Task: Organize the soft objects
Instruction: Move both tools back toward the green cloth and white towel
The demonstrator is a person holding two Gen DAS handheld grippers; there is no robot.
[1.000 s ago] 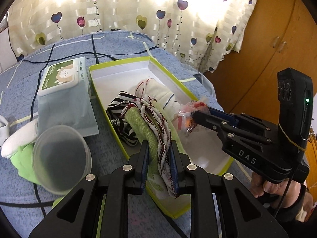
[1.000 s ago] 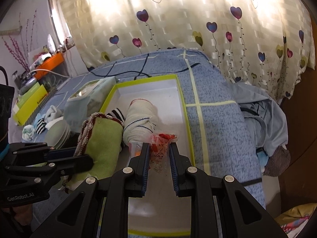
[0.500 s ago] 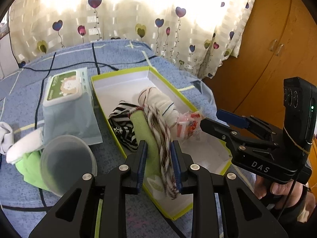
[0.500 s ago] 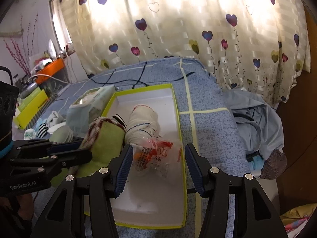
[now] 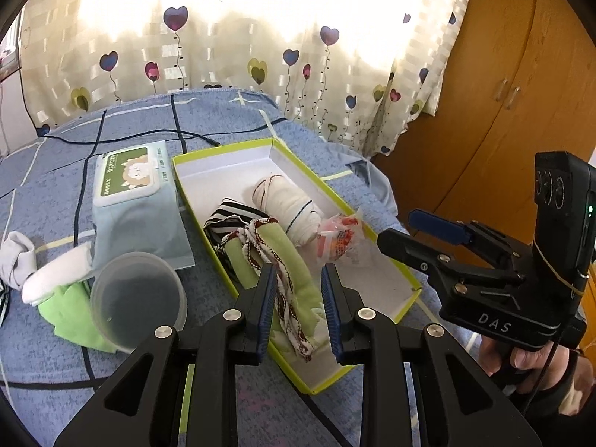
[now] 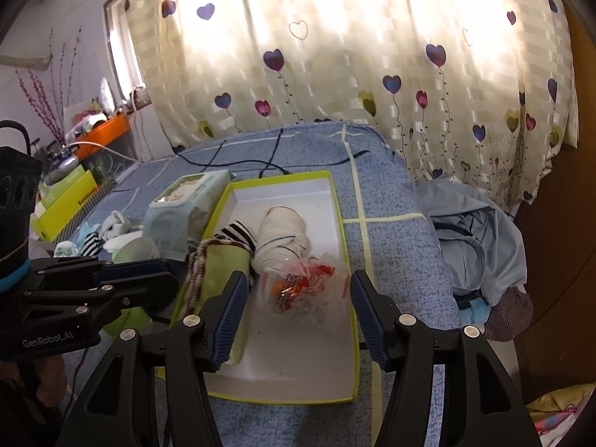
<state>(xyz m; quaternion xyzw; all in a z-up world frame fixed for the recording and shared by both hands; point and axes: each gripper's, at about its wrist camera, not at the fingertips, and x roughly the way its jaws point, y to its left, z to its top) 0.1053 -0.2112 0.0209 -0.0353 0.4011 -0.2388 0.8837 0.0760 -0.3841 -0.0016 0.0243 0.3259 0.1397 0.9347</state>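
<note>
So both grippers are hanging over the green-rimmed box (image 6: 337, 201) on the bed, and everything here hinges on what sits between each pair of fingers. The left gripper (image 5: 298, 290) has its jaws apart with the green cloth with braided trim (image 5: 287, 260) lying right between them, long axis running straight ahead, away from the gripper; from what I can see the pads aren't squeezing it, so I'd call it let go inside the box. The right gripper (image 6: 298, 309) is opening wider, and the crinkly red-and-clear plastic packet (image 6: 301, 287) sits just ahead between its fingers, loose on the box floor. Just past the packet there's a white rolled sock (image 6: 281, 234), and a black-and-white striped sock (image 6: 238, 234) to its left, beyond the green cloth. Leftovers are all out to the left of the left gripper: a clear plastic cup (image 5: 138, 298), a white sock (image 5: 56, 272) on a lime green cloth (image 5: 70, 313), and a wet wipes pack (image 5: 134, 193) beyond those. So the left gripper is the nearer one for those, I'd guess, with the cup kind of in the way.
</note>
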